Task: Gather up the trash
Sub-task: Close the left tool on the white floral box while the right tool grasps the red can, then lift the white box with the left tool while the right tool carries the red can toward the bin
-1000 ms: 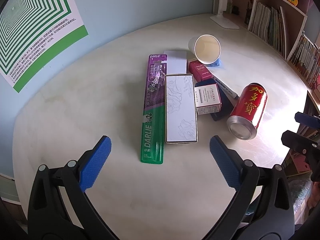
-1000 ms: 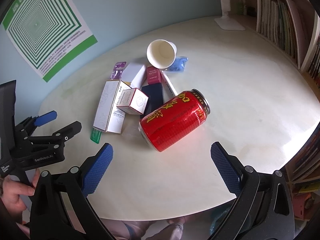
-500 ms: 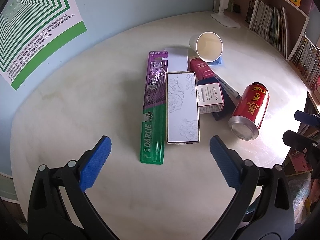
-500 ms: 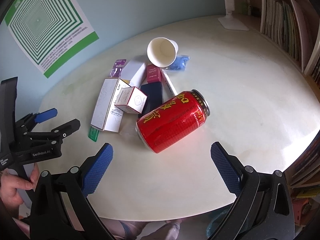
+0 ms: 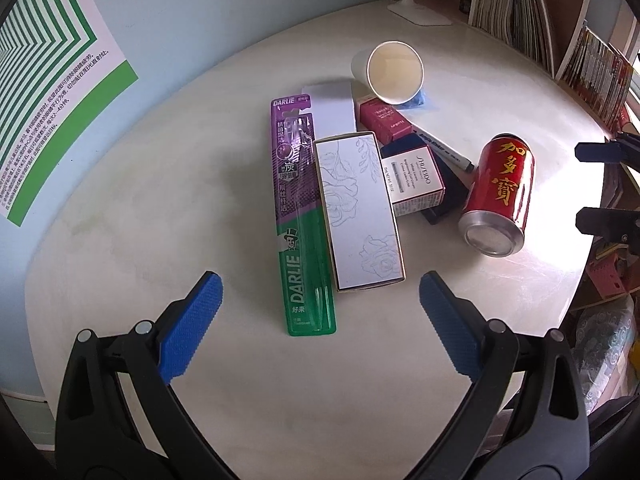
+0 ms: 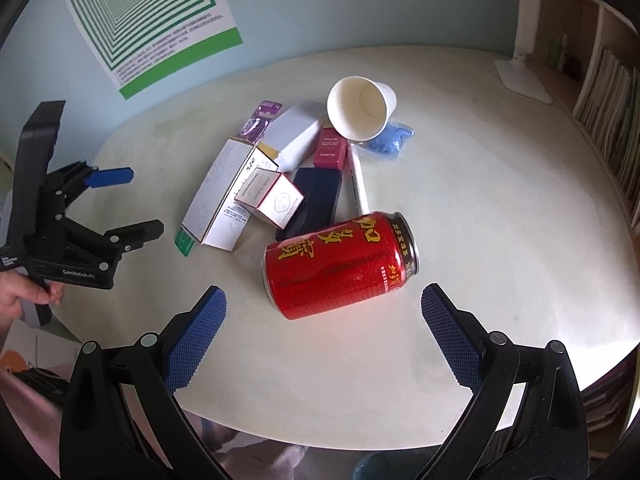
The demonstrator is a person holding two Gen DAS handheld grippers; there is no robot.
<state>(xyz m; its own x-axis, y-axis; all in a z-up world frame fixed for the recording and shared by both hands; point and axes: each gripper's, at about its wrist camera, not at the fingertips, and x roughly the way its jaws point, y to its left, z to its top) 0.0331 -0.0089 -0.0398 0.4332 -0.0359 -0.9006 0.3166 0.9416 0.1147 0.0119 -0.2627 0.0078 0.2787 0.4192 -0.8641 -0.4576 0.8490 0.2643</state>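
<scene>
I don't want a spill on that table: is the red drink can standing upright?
No, the red can lies on its side on the table, just ahead of the open right gripper.

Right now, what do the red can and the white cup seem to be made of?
The red can looks like thin metal, probably aluminium: its bare end is silvery and the printed wall is glossy with highlights. The white cup looks like matte paper, with a thin rolled rim and no shine; a thin inner coating cannot be ruled out.

Can (image 6: 340, 264) — glossy metal; cup (image 6: 362, 108) — matt paper; table (image 6: 500, 200) smooth.
</scene>
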